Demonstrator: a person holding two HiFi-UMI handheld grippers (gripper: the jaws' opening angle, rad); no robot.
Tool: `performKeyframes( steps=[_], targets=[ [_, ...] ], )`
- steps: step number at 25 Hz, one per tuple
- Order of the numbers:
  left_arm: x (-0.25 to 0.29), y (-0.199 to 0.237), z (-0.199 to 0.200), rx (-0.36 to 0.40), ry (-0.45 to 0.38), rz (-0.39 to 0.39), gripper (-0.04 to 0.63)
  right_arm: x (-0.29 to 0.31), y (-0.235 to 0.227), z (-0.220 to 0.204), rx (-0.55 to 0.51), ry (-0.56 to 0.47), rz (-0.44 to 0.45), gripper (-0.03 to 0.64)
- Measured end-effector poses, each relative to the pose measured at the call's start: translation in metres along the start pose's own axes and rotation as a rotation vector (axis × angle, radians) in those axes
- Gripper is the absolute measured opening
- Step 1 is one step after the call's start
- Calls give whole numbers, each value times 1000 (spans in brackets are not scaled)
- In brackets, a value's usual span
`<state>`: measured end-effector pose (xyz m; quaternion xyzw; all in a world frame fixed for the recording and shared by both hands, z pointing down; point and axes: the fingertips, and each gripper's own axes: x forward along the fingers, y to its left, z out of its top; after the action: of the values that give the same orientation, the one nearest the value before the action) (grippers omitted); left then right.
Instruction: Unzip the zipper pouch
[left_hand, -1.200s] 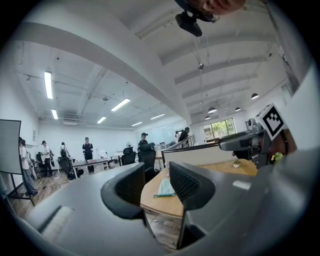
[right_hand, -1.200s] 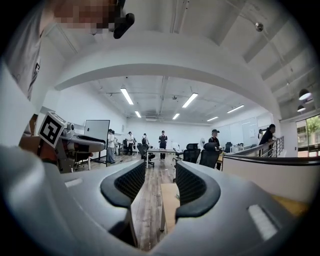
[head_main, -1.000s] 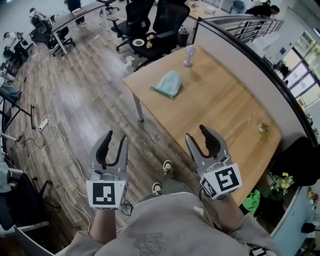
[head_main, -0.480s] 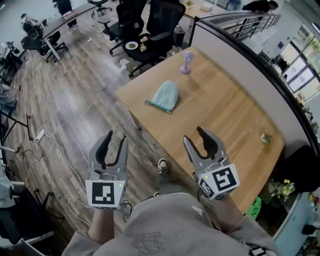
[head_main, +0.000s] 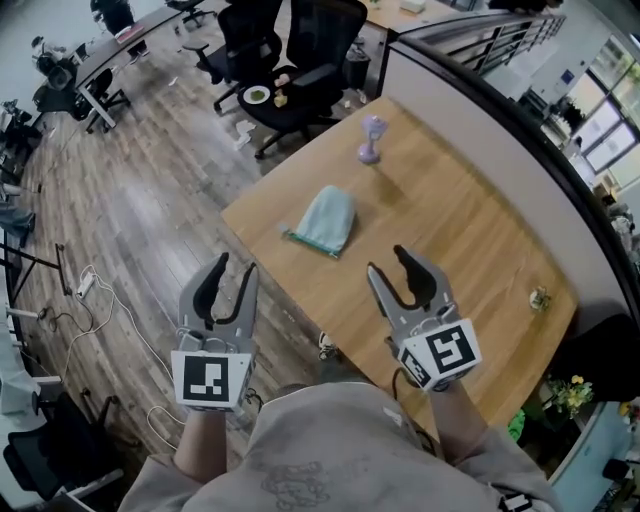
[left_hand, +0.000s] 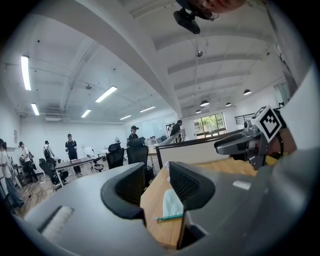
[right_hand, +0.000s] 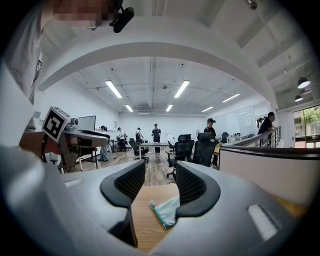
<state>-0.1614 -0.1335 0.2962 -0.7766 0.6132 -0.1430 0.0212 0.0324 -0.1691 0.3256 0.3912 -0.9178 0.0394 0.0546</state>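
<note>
Grippers are floating side by side in the head view, both held out in front of the person's grey sweatshirt (head_main: 330, 450). The left gripper (head_main: 235, 268) is hanging over the wood floor (head_main: 150, 200), just off the near-left edge of the tabletop (head_main: 450, 230), with its two fingers spread and nothing between them. The right gripper (head_main: 388, 262) is hovering above the tabletop close to that same edge, its fingers likewise standing apart and empty. The zipper pouch (head_main: 327, 218), pale green, is lying flat near the tabletop's left corner, beyond both grippers and touching neither; its teal zipper end is facing them. A small purple object (head_main: 371, 138) is standing upright near the far corner, well apart from the pouch. Black office chairs (head_main: 300, 50) are sitting past the far-left edge.

In the left gripper view, the spread fingers are framing the tabletop's corner, and the pouch (left_hand: 171, 204) is showing low in the gap, lying ahead on the wood, ungripped. The right gripper (left_hand: 235, 143) is reaching in from the right.

In the right gripper view, the fingers are standing wide apart around bare wood, with the pouch (right_hand: 167, 210) lying ahead, partly hidden behind the right-hand finger. The left gripper (right_hand: 95, 136) is showing at the left.
</note>
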Motion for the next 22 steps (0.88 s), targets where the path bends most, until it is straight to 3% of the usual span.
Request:
performKeyframes(
  steps=[11, 16, 22],
  targets=[
    [45, 1, 11, 20, -4, -21, 153, 20, -34, -11, 12, 29, -20, 175],
    [52, -5, 5, 5, 0, -86, 153, 23, -33, -20, -11, 66, -30, 175],
    [70, -5, 1, 5, -2, -142, 153, 36, -37, -42, -108, 201, -20, 175]
  ],
)
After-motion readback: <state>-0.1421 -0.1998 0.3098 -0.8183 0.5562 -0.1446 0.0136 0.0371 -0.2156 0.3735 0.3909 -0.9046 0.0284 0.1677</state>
